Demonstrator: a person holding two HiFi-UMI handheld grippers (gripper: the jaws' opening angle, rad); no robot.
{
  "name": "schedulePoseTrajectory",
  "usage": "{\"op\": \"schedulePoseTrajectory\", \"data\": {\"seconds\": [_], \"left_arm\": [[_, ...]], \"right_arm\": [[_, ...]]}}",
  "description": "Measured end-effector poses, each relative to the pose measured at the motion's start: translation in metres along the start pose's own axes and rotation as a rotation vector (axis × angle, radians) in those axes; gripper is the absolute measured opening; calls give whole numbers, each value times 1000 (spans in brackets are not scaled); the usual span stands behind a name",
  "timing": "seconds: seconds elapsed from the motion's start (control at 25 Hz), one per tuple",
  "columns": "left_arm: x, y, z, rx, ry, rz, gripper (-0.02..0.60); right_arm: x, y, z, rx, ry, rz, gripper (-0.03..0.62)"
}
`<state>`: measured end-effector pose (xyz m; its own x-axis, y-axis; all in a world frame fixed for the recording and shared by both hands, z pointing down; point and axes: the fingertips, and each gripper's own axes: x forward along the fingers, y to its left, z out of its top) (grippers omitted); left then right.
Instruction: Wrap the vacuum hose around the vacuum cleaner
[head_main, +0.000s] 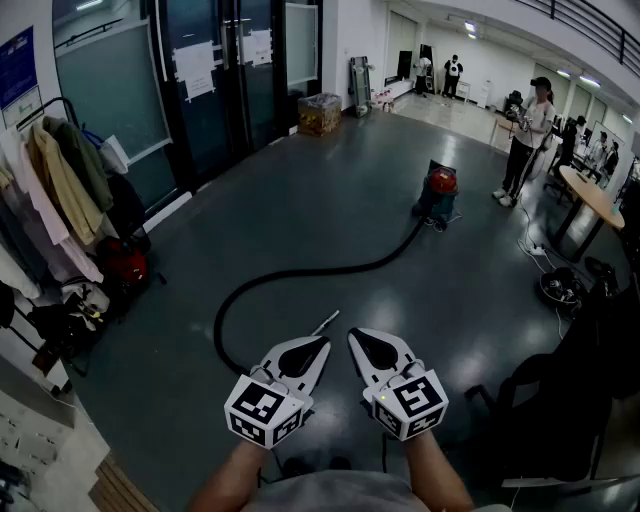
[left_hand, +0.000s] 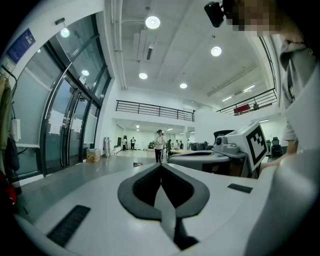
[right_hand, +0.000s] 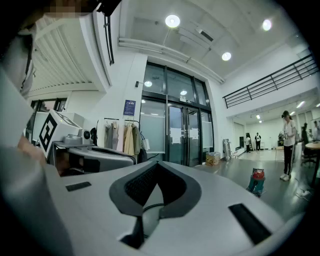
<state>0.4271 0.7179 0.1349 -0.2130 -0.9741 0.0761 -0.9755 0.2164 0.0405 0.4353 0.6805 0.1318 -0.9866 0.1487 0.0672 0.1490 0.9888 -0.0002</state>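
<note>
**Both grippers clenched and empty, hose loose on the floor**

Far left, head view: coats (head_main: 62, 178) hang on a rack against the wall, with a red bag (head_main: 122, 266) on the floor below them. Dark glass doors (head_main: 215, 70) stand behind, and a cardboard box (head_main: 319, 113) sits further along at their foot.

The vacuum hose (head_main: 300, 274), black, lies unwound across the grey floor. It curves from the machine leftward, bends round in a wide loop and passes out of sight behind the left gripper (head_main: 322, 343). A thin pale rod (head_main: 326, 322) lies on the floor just beyond the gripper tips.

Left gripper, held level: jaws pressed together, nothing between them; its own view (left_hand: 161, 165) confirms this.

Right gripper (head_main: 354, 335), just beside it, also level: jaws closed tip to tip (right_hand: 157, 164), holding nothing. Neither gripper touches the hose.

The vacuum cleaner (head_main: 438, 190), red-topped on a dark body, stands upright well ahead and to the right, also seen in the right gripper view (right_hand: 257, 182). A person (head_main: 527, 140) stands near it, further right. A round table (head_main: 592, 196) sits at the right edge.
</note>
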Motion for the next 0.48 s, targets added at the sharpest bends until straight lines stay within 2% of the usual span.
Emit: {"op": "schedulePoseTrajectory", "data": {"seconds": [0.48], "left_arm": [[-4, 8, 0, -3, -2, 2, 8]], "right_arm": [[6, 4, 5, -8, -12, -11, 5]]}}
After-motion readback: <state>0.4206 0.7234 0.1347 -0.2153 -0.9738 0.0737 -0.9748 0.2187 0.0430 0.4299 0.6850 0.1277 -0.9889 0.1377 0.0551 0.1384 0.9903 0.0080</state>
